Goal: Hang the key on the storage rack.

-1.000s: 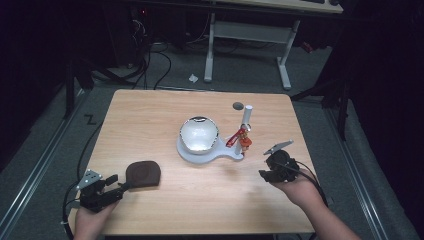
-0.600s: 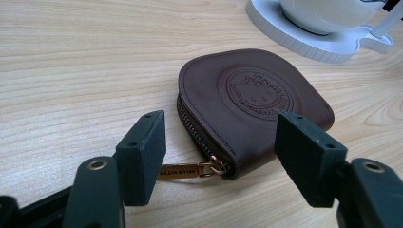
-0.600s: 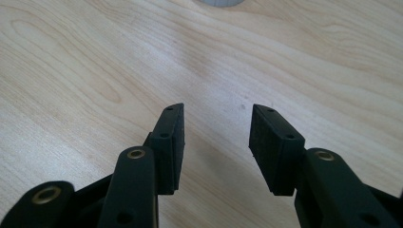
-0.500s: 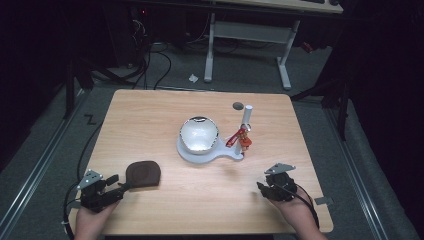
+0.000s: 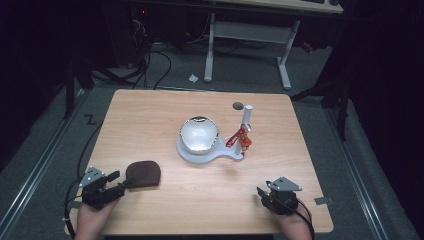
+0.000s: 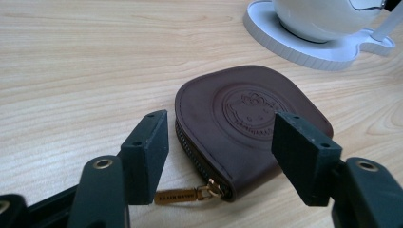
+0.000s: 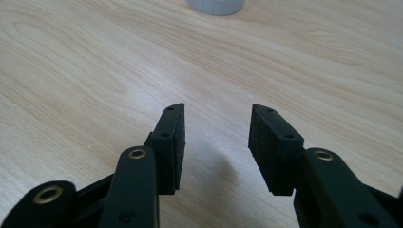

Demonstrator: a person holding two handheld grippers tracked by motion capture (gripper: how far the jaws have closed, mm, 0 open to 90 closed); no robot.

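Left gripper view puts the brown leather coin pouch (image 6: 247, 128) right in front of me: it lies flat on the wooden table (image 6: 71, 61), rounded end away from me, an embossed round emblem on its top face, and its zipper running along the near edge with a brass pull tab (image 6: 183, 194) pointing toward my left jaw. I have the left gripper (image 6: 218, 147) with its jaws spread wide, one on either side of the pouch's near end, and neither pad touches the leather as far as I can see.

From the high view, the pouch (image 5: 143, 174) sits near the table's front left corner, just ahead of my left gripper (image 5: 116, 182). Well apart from it, near the middle of the table, stands a glossy white bowl-shaped vessel (image 5: 199, 134) on a white flat base (image 5: 202, 154), with a small red figure (image 5: 240, 137) and a white upright tube (image 5: 246, 116) beside it, and a dark round spot (image 5: 238, 106) just behind those.

My right gripper (image 5: 263, 194) is at the front right of the table, far from the pouch. Its own view shows the jaws of the right gripper (image 7: 216, 142) partly apart over bare wood, nothing between them; they have just been closing a little.
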